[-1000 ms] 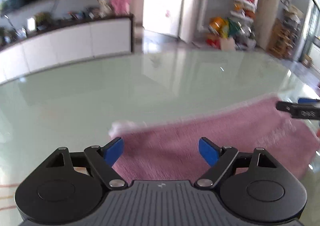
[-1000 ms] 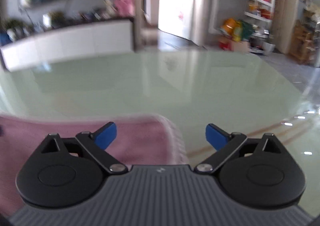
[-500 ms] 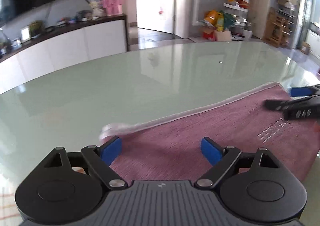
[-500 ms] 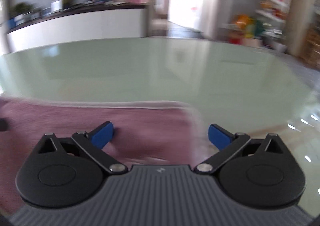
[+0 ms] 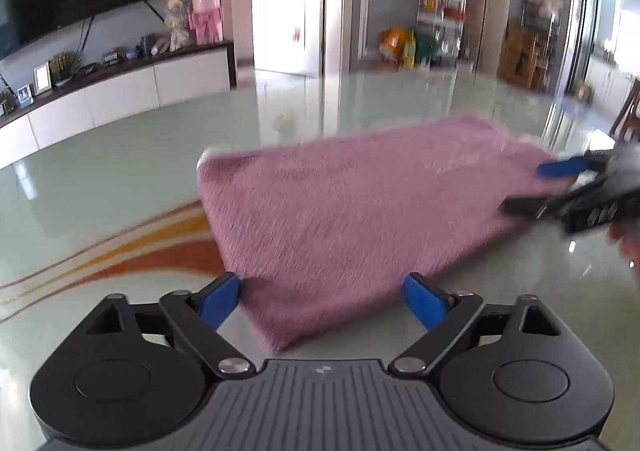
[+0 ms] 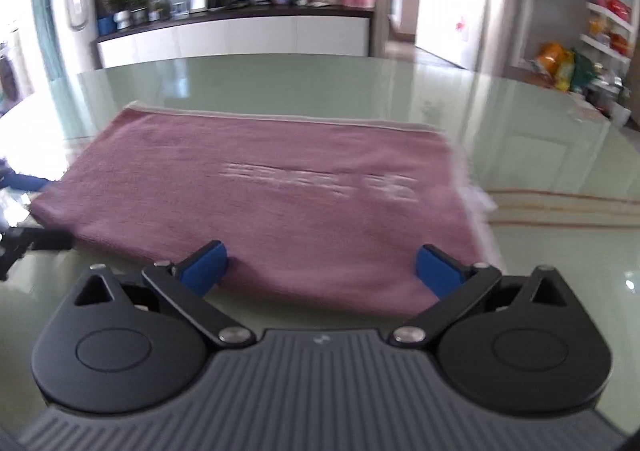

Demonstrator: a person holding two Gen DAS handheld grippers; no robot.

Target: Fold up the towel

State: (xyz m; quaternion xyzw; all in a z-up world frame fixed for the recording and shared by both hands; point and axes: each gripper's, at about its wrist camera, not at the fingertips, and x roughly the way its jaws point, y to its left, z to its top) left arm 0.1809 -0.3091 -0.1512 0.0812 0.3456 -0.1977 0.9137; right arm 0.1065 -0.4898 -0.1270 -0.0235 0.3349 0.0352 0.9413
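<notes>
Right wrist: nubby pink towel [image 6: 256, 187], rectangular

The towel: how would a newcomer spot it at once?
Start at the wide pale-green glass table. The towel lies flat on it, a pink rectangle with a pale hem and faint woven lettering. It is the only cloth there, near orange stripes in the glass.

Bright daylight from doorway [image 5: 288, 3] and windows; glare on glossy worktop [image 6: 360, 87]; towel [image 5: 360, 203] motion-blurred; fisheye bends edges.
</notes>
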